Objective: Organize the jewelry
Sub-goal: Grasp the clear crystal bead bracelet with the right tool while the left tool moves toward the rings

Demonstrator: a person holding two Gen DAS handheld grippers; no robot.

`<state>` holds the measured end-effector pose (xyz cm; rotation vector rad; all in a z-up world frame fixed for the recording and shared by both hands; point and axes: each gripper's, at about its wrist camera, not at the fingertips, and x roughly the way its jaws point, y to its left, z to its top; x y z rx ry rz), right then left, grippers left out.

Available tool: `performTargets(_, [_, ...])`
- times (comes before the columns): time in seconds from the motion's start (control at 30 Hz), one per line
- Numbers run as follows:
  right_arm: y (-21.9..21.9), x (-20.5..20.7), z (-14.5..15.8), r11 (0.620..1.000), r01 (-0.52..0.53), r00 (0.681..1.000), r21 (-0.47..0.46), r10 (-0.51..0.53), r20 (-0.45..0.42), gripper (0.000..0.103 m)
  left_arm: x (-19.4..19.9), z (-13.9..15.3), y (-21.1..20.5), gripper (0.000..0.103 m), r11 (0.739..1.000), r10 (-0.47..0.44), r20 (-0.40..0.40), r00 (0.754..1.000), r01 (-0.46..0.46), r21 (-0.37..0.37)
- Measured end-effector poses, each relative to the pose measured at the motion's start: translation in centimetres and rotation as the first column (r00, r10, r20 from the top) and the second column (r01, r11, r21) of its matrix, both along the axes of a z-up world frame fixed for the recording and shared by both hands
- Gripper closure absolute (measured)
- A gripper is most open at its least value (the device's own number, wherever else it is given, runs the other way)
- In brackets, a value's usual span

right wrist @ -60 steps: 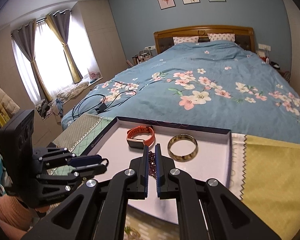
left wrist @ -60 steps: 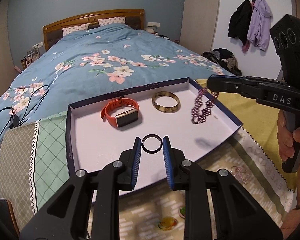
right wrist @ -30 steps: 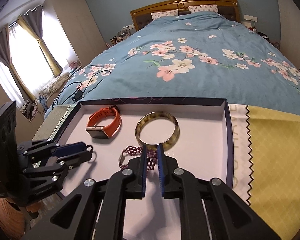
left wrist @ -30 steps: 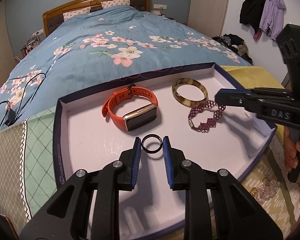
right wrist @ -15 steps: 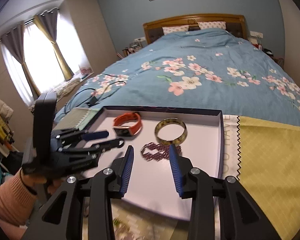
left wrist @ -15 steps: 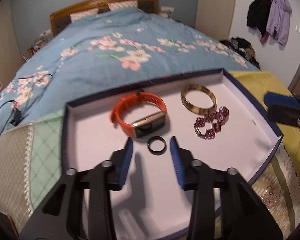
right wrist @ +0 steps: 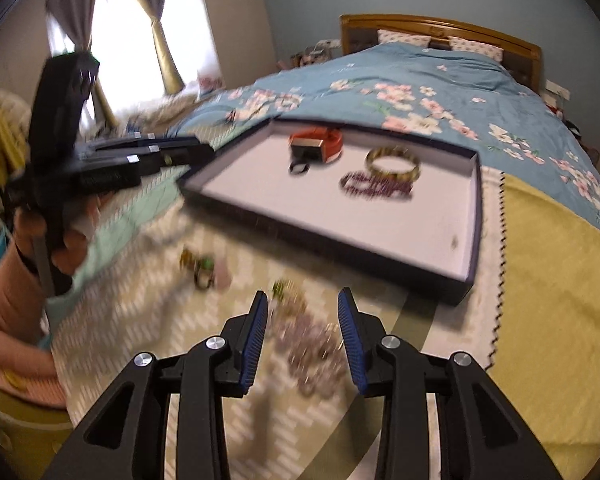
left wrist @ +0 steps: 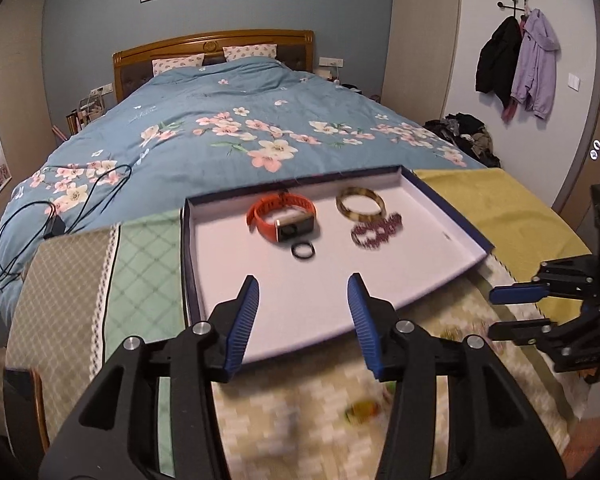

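Now, in the left wrist view, the left gripper (left wrist: 303, 316) hangs over the near edge of the tray (left wrist: 192, 248), its jaws spread with nothing between them; they have just been opening. The black ring (left wrist: 302, 251) lies free on the tray's white floor, just in front of the orange watch (left wrist: 282, 219). Beside those, toward the tray's right end, sit the amber bangle (left wrist: 360, 204) and, touching its near side, the purple beaded bracelet (left wrist: 377, 232). The right gripper (left wrist: 512, 312) shows at the right margin, off the tray and above the patterned cloth (left wrist: 300, 412), where a small yellow-green piece (left wrist: 362, 410) lies blurred.

From the right wrist view, the right gripper's (right wrist: 302, 334) jaws are also spread and empty, and they too have lately been opening. They point down at a pale, blurred heap of jewelry (right wrist: 310, 346) on the cloth in front of the tray; another small cluster (right wrist: 202, 268) lies further left. The left gripper (right wrist: 180, 152) is seen at the left, held in a hand (right wrist: 56, 240).

Judging by this, ring and bracelet are delivered, and the step in hand is going for the next loose pieces. Each gripper would need to descend over one piece on the cloth, close on it without dragging its neighbours, then carry it to a bare part of the tray.
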<state>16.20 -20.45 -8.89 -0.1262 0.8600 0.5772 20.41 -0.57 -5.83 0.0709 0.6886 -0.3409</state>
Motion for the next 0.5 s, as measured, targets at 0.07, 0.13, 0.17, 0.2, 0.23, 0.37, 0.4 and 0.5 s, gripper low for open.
performTargets(0.07, [0.2, -0.3, -0.4, 1.0, -0.003, 1.0, -0.017, 0.003, -0.004, 0.069, -1.1, -0.6, 0.0, 0.057, 1.0, -0.006, -0.013, 1.0, 0.006, -0.01])
performTargets(0.13, [0.3, -0.3, -0.8, 0.999, 0.0, 1.0, -0.043, 0.001, 0.004, 0.069, -2.0, -1.2, 0.1, 0.057, 1.0, -0.002, -0.024, 1.0, 0.002, -0.013])
performTargets(0.17, [0.4, -0.5, -0.8, 0.999, 0.0, 1.0, -0.05, 0.0, 0.006, 0.069, -2.4, -1.5, 0.0, 0.057, 1.0, -0.005, -0.029, 1.0, 0.005, -0.011])
performTargets(0.2, [0.5, -0.5, -0.9, 0.998, -0.001, 1.0, -0.057, 0.002, 0.007, 0.069, -2.8, -1.7, 0.0, 0.057, 1.0, -0.008, -0.03, 1.0, 0.007, -0.008])
performTargets(0.23, [0.6, -0.5, -1.0, 0.998, -0.003, 1.0, -0.065, 0.004, 0.008, 0.069, -3.0, -1.9, -0.1, 0.057, 1.0, -0.01, -0.031, 0.999, 0.01, -0.006])
performTargets(0.37, [1.3, -0.6, -1.4, 0.994, -0.007, 1.0, -0.111, 0.009, 0.018, 0.071, -3.7, -2.5, -0.2, 0.057, 1.0, -0.022, -0.046, 0.999, 0.022, -0.014])
performTargets(0.4, [1.2, -0.7, -1.3, 0.994, -0.006, 1.0, -0.106, 0.008, 0.019, 0.076, -3.9, -2.6, -0.1, 0.057, 1.0, -0.023, -0.048, 0.999, 0.022, -0.018])
performTargets(0.5, [1.1, -0.7, -1.1, 0.995, -0.005, 1.0, -0.102, 0.007, 0.022, 0.081, -4.1, -2.7, 0.1, 0.057, 0.999, -0.02, -0.051, 0.998, 0.019, -0.027])
